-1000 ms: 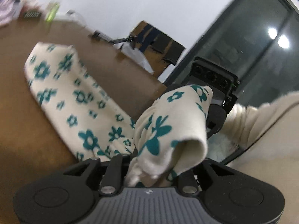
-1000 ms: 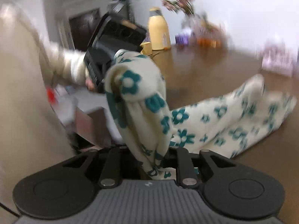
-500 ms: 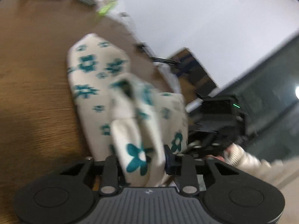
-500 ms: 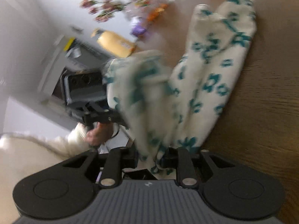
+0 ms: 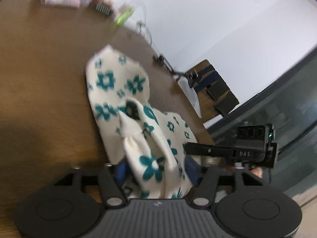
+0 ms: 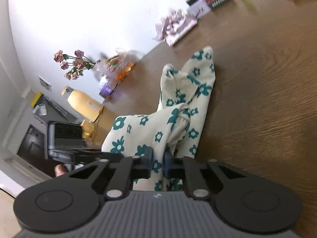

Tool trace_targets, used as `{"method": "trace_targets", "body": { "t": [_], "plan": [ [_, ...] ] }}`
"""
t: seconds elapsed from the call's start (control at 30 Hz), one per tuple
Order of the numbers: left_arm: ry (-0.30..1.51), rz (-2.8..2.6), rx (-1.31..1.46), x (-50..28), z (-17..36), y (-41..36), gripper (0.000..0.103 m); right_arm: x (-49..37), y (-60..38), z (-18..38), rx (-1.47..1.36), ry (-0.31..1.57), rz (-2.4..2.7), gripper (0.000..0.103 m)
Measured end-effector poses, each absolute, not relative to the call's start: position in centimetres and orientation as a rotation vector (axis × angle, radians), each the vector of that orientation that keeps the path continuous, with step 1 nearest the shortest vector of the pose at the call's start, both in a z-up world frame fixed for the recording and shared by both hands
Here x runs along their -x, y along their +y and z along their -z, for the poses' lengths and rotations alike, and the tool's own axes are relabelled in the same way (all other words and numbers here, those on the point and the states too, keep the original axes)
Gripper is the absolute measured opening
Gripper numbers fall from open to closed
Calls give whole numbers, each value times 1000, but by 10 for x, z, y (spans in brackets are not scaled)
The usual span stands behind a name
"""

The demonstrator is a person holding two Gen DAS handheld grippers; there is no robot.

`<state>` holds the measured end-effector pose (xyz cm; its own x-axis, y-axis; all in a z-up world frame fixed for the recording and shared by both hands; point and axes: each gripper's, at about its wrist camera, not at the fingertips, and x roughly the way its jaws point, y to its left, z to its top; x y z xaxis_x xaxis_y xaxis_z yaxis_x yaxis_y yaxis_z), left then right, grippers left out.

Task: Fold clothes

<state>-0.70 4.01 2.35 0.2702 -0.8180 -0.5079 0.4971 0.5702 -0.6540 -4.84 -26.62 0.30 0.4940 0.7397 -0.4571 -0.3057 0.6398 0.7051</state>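
A cream garment with teal flowers (image 5: pixel 118 91) lies on the brown wooden table (image 5: pixel 39 79), its far end flat, its near end lifted in a bunch. My left gripper (image 5: pixel 156 170) is shut on a thick fold of the garment. My right gripper (image 6: pixel 157 163) is shut on another part of the garment (image 6: pixel 190 91), its blue pads pressing the cloth. Each gripper shows in the other's view: the right one in the left wrist view (image 5: pixel 233 150), the left one in the right wrist view (image 6: pixel 67 142).
Pink wrapped items (image 6: pixel 176 27) and small boxes (image 6: pixel 218 0) stand along the table's far edge. Dried roses (image 6: pixel 73 63), a yellow bottle (image 6: pixel 83 103) and snack bags (image 6: pixel 122 67) stand at the side. A cardboard box (image 5: pixel 214 91) stands beyond the table by a dark glass door (image 5: pixel 287 99).
Both grippers have swung down and forward over the table with the garment's held end, from facing each other above the edge to pointing along the cloth. The bunched fold now lies lower.
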Motion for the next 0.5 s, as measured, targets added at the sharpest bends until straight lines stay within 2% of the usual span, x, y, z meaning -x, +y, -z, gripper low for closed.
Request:
{"method": "trace_targets", "body": {
  "t": [0.13,0.2,0.27,0.5],
  "plan": [
    [800,792,314,33,-46,52,66,62,-272,-14,-546,783,-626,8],
    [755,749,295,43,-53,50,61,66,-268,-15,-515,777,-607,8],
    [755,729,258,51,-55,43,49,69,-268,-16,-527,769,-598,8],
    [730,664,83,73,-64,11,47,76,-261,-23,-498,771,-548,8]
  ]
}}
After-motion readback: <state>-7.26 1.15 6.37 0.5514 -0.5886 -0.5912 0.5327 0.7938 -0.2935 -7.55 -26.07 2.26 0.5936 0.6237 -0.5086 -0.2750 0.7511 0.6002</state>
